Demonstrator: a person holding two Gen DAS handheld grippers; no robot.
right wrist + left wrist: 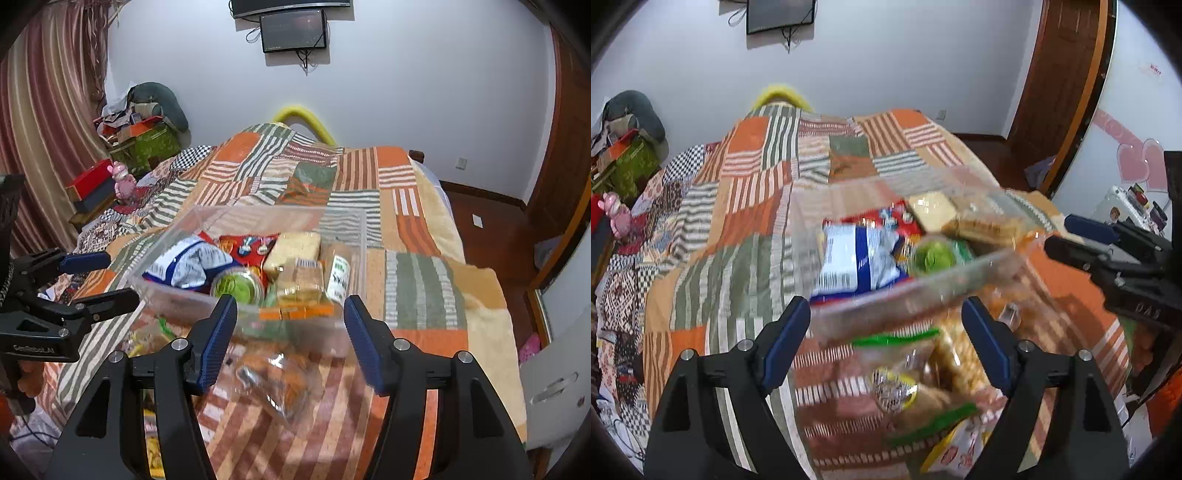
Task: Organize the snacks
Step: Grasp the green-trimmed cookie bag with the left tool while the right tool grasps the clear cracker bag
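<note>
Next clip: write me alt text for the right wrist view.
The open right gripper hovers over a clear bag of snacks lying on a patchwork quilt, just short of a clear plastic bin packed with snacks. The open left gripper reaches in at the left edge.

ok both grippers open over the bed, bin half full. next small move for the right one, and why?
Probably lower the right gripper onto the clear bag of orange-brown snacks lying on the quilt just below its open fingers, then close. That bag is still outside the clear bin, nearest this gripper, and nothing is held yet. The left gripper hovers over other loose bags.
</note>
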